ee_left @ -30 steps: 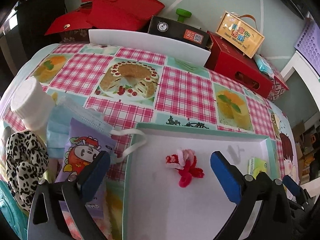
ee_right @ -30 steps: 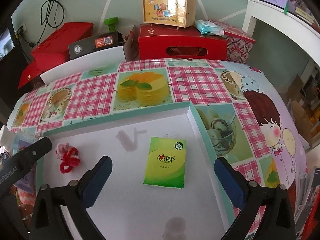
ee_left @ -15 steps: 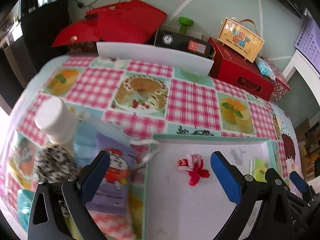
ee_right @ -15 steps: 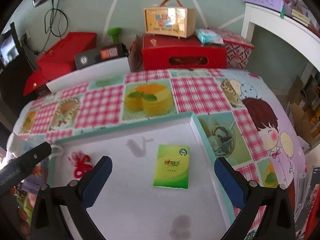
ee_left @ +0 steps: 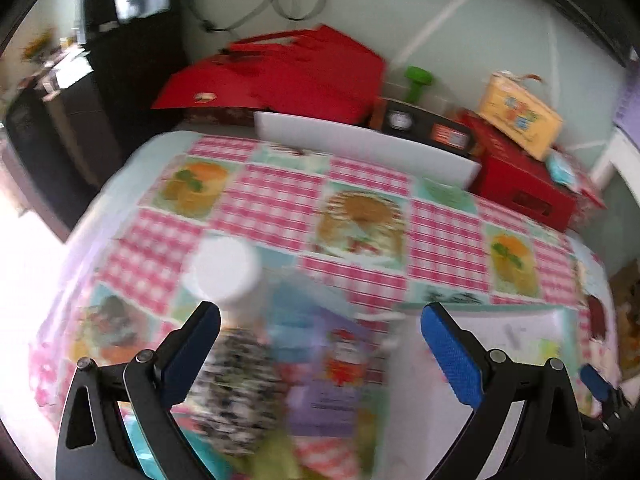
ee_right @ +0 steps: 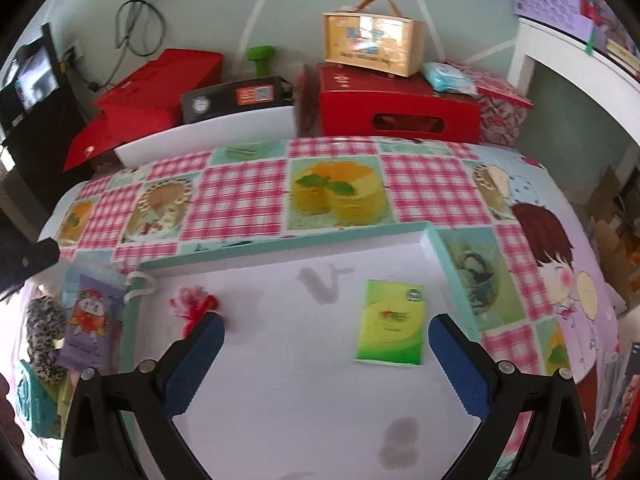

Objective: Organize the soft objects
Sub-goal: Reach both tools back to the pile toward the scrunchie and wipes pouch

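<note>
A white tray with a teal rim (ee_right: 280, 242) lies on the checked tablecloth. In it are a red and pink hair tie (ee_right: 196, 306) and a green tissue pack (ee_right: 390, 328). Left of the tray lies a pile: a purple cartoon packet (ee_right: 86, 320) (ee_left: 336, 376), a leopard-print cloth (ee_right: 44, 330) (ee_left: 236, 384), a blue face mask (ee_left: 296, 308) and a white roll (ee_left: 224, 270). My left gripper (ee_left: 320, 344) is open and empty above the pile; its view is blurred. My right gripper (ee_right: 326, 352) is open and empty above the tray.
Behind the table stand red boxes (ee_right: 398, 110), a black box (ee_right: 236, 98), a yellow gift box (ee_right: 372, 46) and a white board (ee_right: 208, 138). A teal item (ee_right: 34, 404) lies at the pile's near end. The table edge falls away at the left (ee_left: 80, 240).
My left gripper has swung left, from over the tray and hair tie to over the pile. My right gripper has drawn back a little; the tray contents have not moved.
</note>
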{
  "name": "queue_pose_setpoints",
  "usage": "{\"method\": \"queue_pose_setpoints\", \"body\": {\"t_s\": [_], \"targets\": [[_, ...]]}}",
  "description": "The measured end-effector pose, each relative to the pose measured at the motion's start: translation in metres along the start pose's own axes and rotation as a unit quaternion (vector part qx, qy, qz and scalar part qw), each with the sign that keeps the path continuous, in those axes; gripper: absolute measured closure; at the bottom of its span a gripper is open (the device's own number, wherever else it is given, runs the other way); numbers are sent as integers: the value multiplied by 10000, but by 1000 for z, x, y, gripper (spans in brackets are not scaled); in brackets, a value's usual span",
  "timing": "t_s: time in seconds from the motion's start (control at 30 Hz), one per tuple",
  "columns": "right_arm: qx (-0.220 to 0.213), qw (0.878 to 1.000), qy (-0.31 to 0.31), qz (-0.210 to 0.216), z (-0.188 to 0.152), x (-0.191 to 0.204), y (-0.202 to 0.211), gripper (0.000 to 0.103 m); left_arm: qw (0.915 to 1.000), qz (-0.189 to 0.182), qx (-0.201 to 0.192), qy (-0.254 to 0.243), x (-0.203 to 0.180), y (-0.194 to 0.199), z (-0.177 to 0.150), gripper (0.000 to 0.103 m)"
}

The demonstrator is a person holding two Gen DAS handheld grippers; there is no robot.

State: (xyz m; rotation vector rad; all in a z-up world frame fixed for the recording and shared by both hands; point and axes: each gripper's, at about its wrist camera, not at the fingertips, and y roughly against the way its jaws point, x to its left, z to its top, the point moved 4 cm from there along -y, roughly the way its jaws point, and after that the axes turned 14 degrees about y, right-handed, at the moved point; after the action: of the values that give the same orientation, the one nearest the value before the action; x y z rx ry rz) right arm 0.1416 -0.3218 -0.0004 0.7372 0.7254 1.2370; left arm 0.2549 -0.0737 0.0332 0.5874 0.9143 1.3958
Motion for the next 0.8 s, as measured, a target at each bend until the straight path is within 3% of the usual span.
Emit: {"method": "queue_pose_setpoints", "body": {"t_s": [0.37,0.6,0.8], "targets": [[-90,9967,500,638,5,69,-8,0,9921,426,58,1177,101,-7,24,3],[-199,9901,772,1155,11,116,-10,0,9845,340,267,1697,138,-12,21,3],[-242,9838,836,1569,14,148,-14,0,9845,23,470,1692,139,-18,12,3]]}}
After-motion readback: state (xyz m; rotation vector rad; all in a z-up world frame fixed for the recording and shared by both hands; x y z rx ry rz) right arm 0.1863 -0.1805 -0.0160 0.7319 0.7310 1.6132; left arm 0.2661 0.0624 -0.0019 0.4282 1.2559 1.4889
